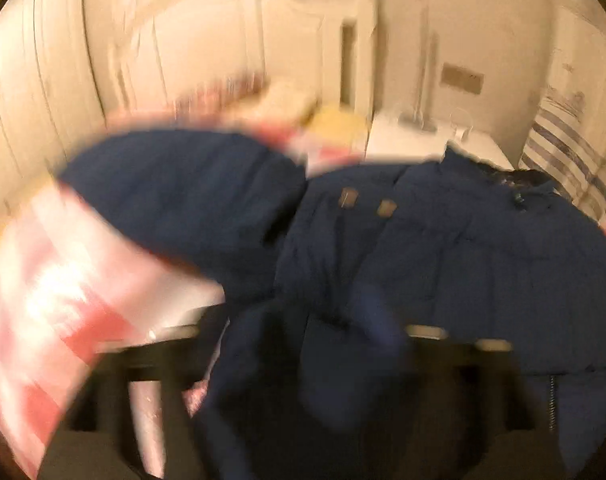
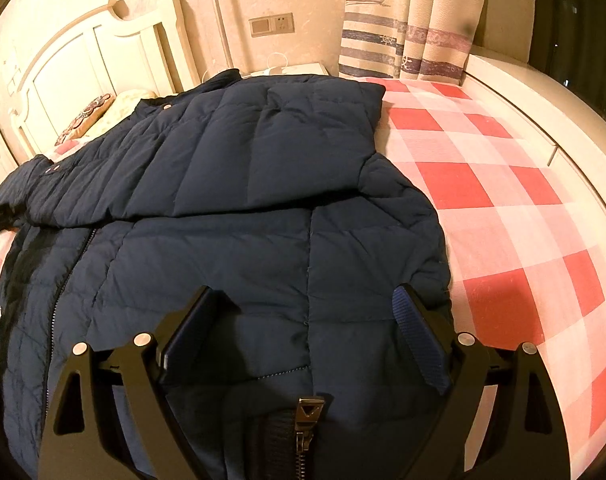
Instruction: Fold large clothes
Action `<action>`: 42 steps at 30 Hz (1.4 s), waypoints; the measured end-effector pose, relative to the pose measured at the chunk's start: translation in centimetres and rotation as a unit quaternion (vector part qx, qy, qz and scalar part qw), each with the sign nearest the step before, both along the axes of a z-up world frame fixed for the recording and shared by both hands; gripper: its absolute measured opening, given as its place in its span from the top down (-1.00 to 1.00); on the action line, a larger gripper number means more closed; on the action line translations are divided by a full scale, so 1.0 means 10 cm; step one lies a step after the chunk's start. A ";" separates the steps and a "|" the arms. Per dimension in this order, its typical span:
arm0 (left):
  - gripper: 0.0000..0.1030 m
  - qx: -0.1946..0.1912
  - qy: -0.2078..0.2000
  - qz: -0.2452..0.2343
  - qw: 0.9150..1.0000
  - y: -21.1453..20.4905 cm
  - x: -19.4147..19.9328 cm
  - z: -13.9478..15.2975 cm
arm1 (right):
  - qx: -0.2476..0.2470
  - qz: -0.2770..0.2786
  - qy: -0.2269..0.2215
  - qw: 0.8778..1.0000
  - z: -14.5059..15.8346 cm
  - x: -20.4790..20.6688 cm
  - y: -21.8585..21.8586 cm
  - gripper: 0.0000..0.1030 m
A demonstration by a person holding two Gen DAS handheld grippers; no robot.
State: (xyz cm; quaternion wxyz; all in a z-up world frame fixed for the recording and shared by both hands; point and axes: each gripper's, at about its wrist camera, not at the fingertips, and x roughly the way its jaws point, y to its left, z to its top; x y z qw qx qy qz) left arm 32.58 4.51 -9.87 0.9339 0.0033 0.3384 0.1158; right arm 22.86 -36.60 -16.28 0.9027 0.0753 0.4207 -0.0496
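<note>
A navy quilted down jacket (image 2: 231, 184) lies on the bed, one sleeve folded across its body. It also shows in the blurred left wrist view (image 1: 443, 248), with a sleeve (image 1: 183, 188) spread to the left. My right gripper (image 2: 303, 300) is open, its jaws wide apart over the jacket's hem, just beyond the zipper pull (image 2: 309, 412). My left gripper (image 1: 303, 344) is low in its view with dark jacket fabric bunched between its jaws; motion blur hides whether they are shut on it.
The bed has a red and white checked sheet (image 2: 503, 184). A white headboard (image 2: 83, 56) and pillows (image 2: 115, 116) are at the far end, a white nightstand (image 1: 415, 136) beside them. Striped curtains (image 2: 403, 20) hang by the window ledge (image 2: 543, 112) on the right.
</note>
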 end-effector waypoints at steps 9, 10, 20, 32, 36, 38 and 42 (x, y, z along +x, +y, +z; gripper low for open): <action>-0.95 0.048 0.000 -0.113 0.992 -0.51 0.06 0.05 | -0.050 0.010 -0.025 0.998 0.38 0.19 0.16 -0.68; -0.95 0.028 0.022 -0.118 0.992 -0.48 0.14 -0.04 | -0.061 0.014 -0.030 0.998 0.45 0.28 0.20 -0.68; -0.96 0.037 0.090 -0.121 0.988 -0.57 0.44 -0.48 | -0.264 0.002 0.000 0.965 0.27 1.15 0.73 -0.68; -0.96 0.037 0.094 -0.120 0.988 -0.61 0.49 -0.49 | -0.072 -0.016 0.002 0.997 0.28 1.13 0.21 -0.68; -0.96 0.036 0.095 -0.119 0.988 -0.61 0.49 -0.49 | 0.010 0.011 0.036 0.999 0.18 1.03 -0.01 -0.69; -0.96 0.037 0.094 -0.119 0.988 -0.61 0.49 -0.48 | 0.017 0.026 0.029 0.999 0.14 0.98 -0.03 -0.69; -0.96 0.039 0.095 -0.118 0.988 -0.61 0.49 -0.49 | 0.036 0.028 0.020 0.999 0.14 0.92 -0.05 -0.69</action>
